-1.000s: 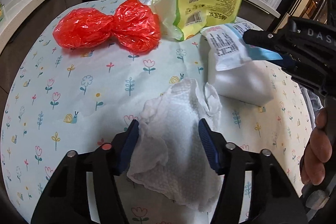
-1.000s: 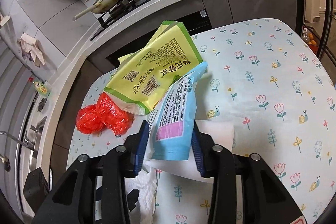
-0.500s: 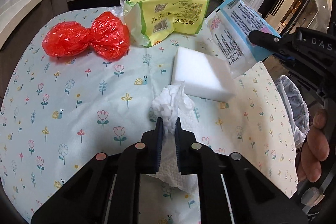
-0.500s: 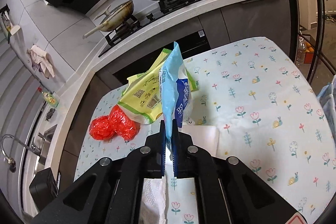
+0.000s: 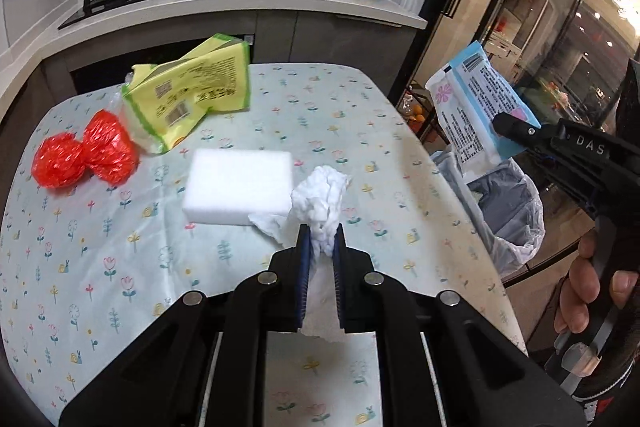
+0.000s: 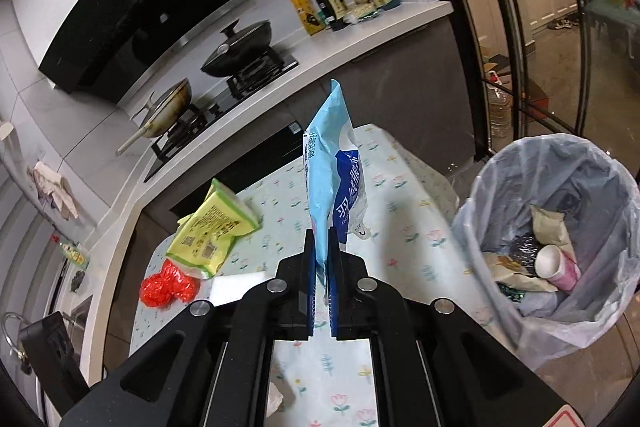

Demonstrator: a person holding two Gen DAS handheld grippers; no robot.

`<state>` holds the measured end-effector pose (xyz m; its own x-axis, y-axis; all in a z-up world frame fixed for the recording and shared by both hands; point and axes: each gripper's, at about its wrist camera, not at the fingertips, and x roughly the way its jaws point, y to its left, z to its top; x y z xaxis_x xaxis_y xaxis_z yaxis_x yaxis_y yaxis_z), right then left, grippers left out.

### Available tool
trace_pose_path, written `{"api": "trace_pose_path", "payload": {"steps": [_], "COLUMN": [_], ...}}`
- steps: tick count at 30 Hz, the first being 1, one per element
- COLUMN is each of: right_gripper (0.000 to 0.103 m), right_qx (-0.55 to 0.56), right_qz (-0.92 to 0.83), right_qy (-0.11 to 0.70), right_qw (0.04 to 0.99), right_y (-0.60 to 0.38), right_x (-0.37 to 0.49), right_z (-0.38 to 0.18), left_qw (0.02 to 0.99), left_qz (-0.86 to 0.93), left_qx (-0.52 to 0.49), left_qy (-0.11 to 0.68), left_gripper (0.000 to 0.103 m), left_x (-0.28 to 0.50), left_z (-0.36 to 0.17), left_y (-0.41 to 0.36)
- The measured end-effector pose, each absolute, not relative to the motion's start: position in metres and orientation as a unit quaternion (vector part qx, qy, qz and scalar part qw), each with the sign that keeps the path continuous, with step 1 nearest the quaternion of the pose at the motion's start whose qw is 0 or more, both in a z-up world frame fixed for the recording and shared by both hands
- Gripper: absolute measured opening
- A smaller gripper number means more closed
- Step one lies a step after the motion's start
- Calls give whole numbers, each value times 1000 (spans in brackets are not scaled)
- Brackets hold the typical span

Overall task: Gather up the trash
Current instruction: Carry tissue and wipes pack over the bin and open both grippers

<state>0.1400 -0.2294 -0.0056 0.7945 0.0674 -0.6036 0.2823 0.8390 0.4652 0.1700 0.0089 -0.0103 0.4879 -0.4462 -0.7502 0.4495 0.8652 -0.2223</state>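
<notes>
- Left tongs (image 5: 320,241) pinch the crumpled paper towel (image 5: 320,199); right tongs (image 6: 322,255) clamp the blue packet (image 6: 334,183).
- Carry both fully over the lined bin (image 6: 500,187) at the right before letting go.

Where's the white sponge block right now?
The white sponge block lies on the floral tablecloth, mid-table in the left wrist view, right of the red plastic bag, just beyond the crumpled tissue held by the left gripper.
</notes>
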Motion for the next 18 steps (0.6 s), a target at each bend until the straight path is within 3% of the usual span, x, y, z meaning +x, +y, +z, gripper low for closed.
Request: {"api": "trace_pose_path", "payload": {"steps": [18], "right_gripper": [5], "right_qx": [324], "right_qz": [-158], "right_qy": [283], "right_qw": [889], "right_y": [-363], "right_x": [51], "right_z": [-21], "left_qw": [833], "left_qz": [-376], "left_qx": [53], "left_qy": [402], "left_gripper": [11], "left_x": [133], "left_z": [20], "left_y": [-164]}}
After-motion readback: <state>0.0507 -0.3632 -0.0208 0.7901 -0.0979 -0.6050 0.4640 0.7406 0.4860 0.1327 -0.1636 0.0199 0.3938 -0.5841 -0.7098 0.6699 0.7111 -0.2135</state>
